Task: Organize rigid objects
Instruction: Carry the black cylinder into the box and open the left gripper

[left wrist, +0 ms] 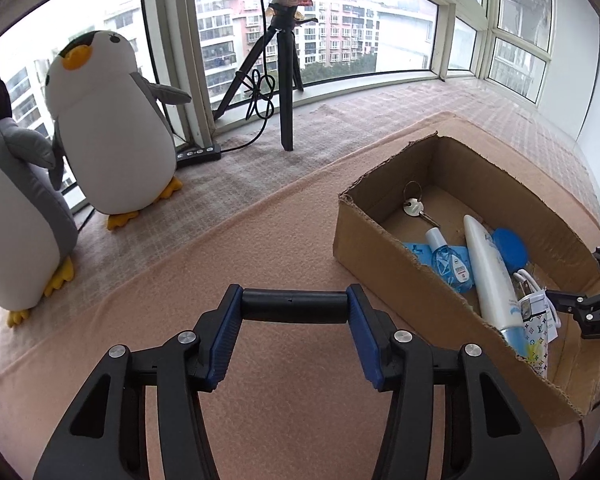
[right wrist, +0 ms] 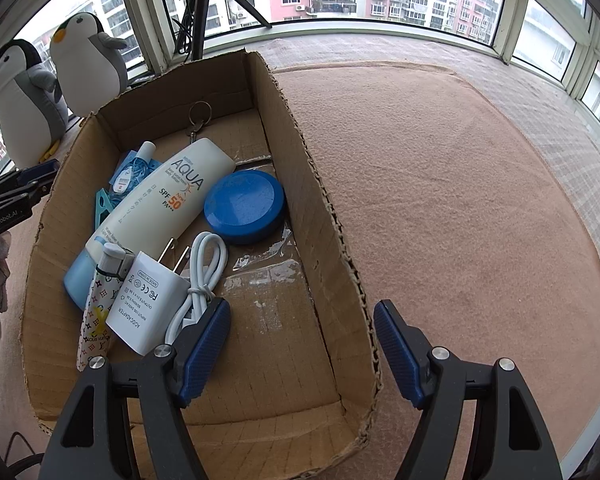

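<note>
Black cylinder (left wrist: 295, 306) is clamped crosswise betw. the blue pads (left wrist: 225, 336) of the left gripper (left wrist: 295, 307), above the peach cloth (left wrist: 260, 240), left of the cardboard box (left wrist: 384, 248). Can't tell if it's clear of the cloth.

In the box: sunscreen tube (right wrist: 168, 196) diagonal, blue disc (right wrist: 244, 206) just right of it, white adapter (right wrist: 148, 296) w/ coiled white cable (right wrist: 204, 272) at the near end, patterned tube (right wrist: 96, 312) beside the adapter, small blue bottle (right wrist: 134, 168), key ring (right wrist: 200, 114) at the far end.

Right gripper (right wrist: 302, 352) open, nothing betw. the pads; jaws straddle the box's right wall, left pad near the cable.

Beyond: 2 plush penguins (left wrist: 112, 128) by the window, a tripod (left wrist: 284, 80) on the sill mat.
</note>
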The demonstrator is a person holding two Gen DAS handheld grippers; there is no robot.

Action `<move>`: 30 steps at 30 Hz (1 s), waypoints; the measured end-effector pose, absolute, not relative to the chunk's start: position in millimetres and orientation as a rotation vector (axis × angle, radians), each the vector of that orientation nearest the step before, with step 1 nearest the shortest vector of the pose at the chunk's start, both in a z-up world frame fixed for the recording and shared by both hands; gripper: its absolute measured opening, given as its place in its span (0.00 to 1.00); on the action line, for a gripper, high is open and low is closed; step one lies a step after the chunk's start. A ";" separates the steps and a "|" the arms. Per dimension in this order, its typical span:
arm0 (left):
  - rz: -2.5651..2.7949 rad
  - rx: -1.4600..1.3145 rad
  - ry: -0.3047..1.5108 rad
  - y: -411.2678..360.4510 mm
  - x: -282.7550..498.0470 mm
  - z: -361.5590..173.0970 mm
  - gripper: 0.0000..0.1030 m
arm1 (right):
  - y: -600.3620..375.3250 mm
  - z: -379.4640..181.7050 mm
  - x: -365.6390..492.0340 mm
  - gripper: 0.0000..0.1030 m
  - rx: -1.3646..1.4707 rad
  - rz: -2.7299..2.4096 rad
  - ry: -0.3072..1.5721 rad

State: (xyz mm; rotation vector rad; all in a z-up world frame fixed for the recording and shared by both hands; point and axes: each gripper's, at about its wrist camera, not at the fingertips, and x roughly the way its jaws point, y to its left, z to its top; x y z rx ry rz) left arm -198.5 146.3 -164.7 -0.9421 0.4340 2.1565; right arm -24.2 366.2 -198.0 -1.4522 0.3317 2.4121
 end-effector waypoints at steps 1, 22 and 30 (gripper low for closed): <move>2.156 -0.930 0.432 147.3 -195.3 -159.0 0.50 | 366.3 -198.0 -24.0 0.68 -1.452 2.412 0.331; 2.079 -0.871 0.313 222.8 -133.4 -101.3 0.50 | 365.6 -195.4 -25.3 0.68 -1.437 2.429 0.315; 2.107 -0.923 0.327 238.9 -128.7 -107.5 0.50 | 363.3 -196.5 -26.0 0.68 -1.431 2.437 0.314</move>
